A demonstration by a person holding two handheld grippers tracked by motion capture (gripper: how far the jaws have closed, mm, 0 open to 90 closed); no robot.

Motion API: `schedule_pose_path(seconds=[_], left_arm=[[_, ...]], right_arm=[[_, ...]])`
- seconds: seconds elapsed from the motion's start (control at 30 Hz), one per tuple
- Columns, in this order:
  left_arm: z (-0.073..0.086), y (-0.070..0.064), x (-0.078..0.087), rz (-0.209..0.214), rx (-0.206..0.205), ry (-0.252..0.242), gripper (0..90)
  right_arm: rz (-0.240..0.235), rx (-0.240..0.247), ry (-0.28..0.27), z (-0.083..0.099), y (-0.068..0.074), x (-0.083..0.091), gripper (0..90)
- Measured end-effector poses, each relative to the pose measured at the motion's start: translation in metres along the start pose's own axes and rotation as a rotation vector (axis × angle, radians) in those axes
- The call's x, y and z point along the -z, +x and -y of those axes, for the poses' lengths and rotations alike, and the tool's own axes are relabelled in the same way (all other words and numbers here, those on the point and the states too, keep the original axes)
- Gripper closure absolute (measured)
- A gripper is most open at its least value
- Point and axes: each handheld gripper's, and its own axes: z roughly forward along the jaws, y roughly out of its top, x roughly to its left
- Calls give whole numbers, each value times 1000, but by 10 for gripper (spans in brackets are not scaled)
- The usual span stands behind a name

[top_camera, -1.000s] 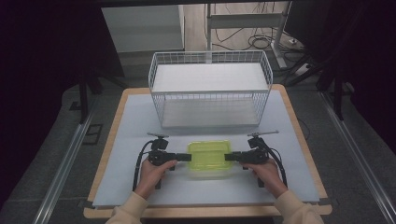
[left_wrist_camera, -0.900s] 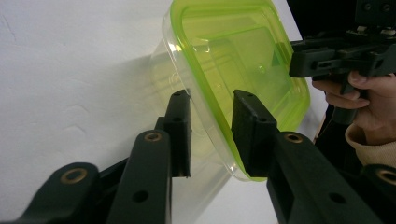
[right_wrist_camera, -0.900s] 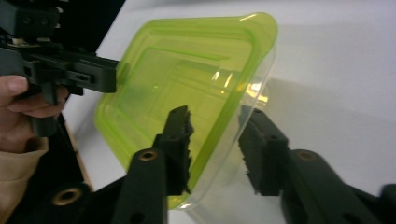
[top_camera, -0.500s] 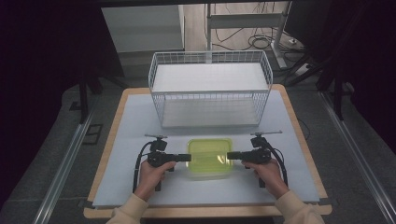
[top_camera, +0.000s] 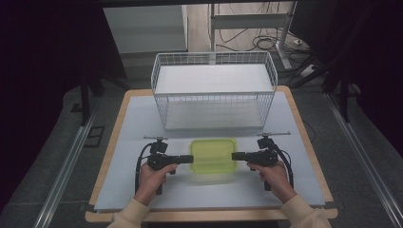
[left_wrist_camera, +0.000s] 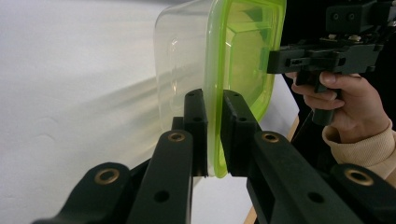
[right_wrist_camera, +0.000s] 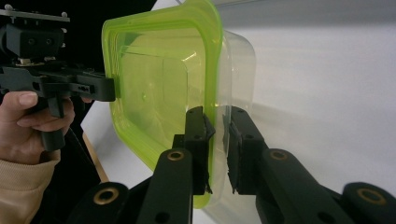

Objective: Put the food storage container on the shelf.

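A clear tub with a lime-green lid (top_camera: 214, 154) hangs just above the white mat, casting a shadow below it. My left gripper (top_camera: 190, 158) is shut on the tub's left rim, and my right gripper (top_camera: 234, 156) is shut on its right rim. In the left gripper view my jaws (left_wrist_camera: 214, 130) pinch the green lid edge (left_wrist_camera: 243, 46), with the other hand and gripper (left_wrist_camera: 322, 56) beyond. In the right gripper view my jaws (right_wrist_camera: 217, 140) clamp the rim of the tub (right_wrist_camera: 154, 93), and the opposite gripper (right_wrist_camera: 60, 84) holds the far side.
A white wire basket (top_camera: 214, 56) stands at the back of the table, open at the top, its front wall a short way beyond the tub. The white mat (top_camera: 123, 190) lies on a wooden board (top_camera: 304, 123) with dark floor around it.
The tub has moved a little away from the person, toward the basket, carried between both grippers. Both hands moved forward with it.
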Motion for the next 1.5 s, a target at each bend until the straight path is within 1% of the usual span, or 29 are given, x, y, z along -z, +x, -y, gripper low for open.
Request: schedule_pose_path(seconds=[0.17, 0.47, 0.6, 0.8, 0.97, 1.5], left_arm=[[-1, -3, 2, 1, -7, -8, 824], [-5, -8, 7, 8, -20, -27, 823], [-7, -9, 9, 18, -17, -31, 823], [-17, -15, 16, 8, -38, -45, 822], [-23, -19, 19, 4, -42, -51, 821], [-42, -33, 28, 3, -62, -69, 822]], right_arm=[[0, 11, -11, -1, 3, 3, 798], [0, 51, -38, -6, 14, 11, 798], [2, 70, -45, -8, 18, 14, 798], [5, 93, -61, -18, 27, 19, 800], [8, 106, -70, -25, 32, 22, 801], [14, 122, -93, -43, 44, 33, 802]])
